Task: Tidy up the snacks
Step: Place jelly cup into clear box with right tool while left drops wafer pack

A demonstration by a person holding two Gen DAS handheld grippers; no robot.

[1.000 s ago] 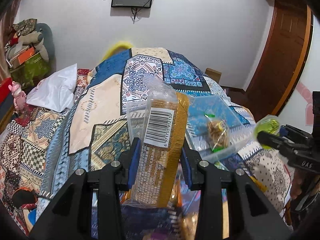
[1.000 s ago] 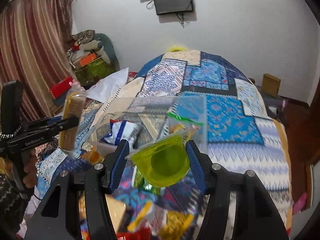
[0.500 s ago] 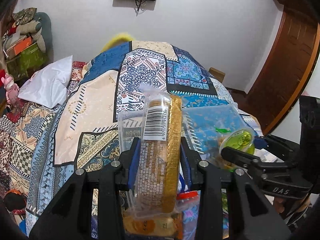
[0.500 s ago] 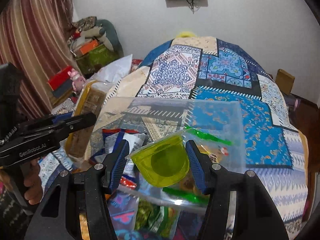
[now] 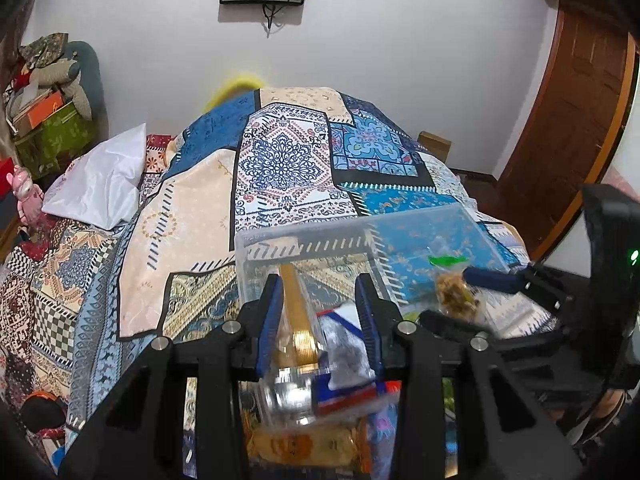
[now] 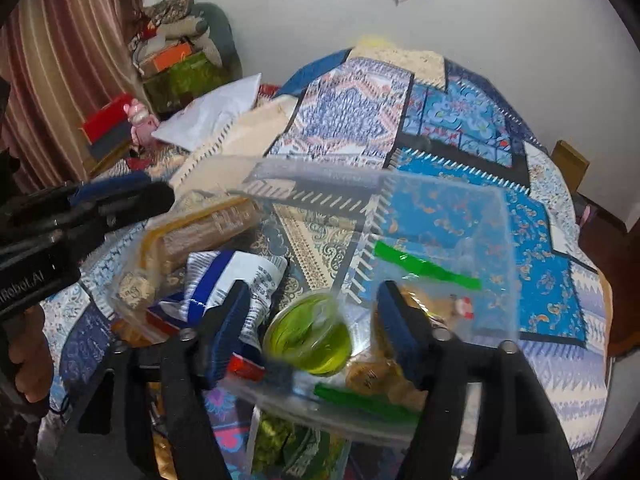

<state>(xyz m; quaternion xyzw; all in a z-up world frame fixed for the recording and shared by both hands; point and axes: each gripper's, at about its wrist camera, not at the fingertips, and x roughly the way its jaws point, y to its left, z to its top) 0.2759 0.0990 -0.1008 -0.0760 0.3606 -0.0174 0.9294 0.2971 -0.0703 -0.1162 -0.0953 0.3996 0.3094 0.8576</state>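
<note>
- Snacks sit in a clear bin [image 6: 440,216] mid-frame in both views, on a patchwork quilt [image 5: 280,168].
- Cracker pack [image 6: 200,232]: long clear wrap, gold edge, tan biscuits; lies tilted in bin's left side. In left view it shows between the left tongs' pads as a gold strip [image 5: 298,312], no pad visibly touching it.
- Jelly cup [image 6: 308,336]: green, see-through, blurred; low center of right view, in the bin, between right tongs' pads but touching neither.
- Chip bag [image 6: 236,280]: white w/ blue stripes, crumpled, beside the pack.
- Cookie bag [image 6: 424,300]: clear w/ green strip, brown bits inside; bin's right part.
- Count in bin: 1 pack, 1 cup, 1 chip bag, 1 cookie bag. More wrappers lie under/ahead of the bin at frame bottom, too blurred to count.
- Left tongs [image 5: 320,324]: spread apart, gripping nothing, over bin's left end.
- Right tongs [image 6: 316,324]: spread wide, gripping nothing, over bin's near edge.
- 2 tongs total; 1 white pillow [image 5: 100,180] at left.
</note>
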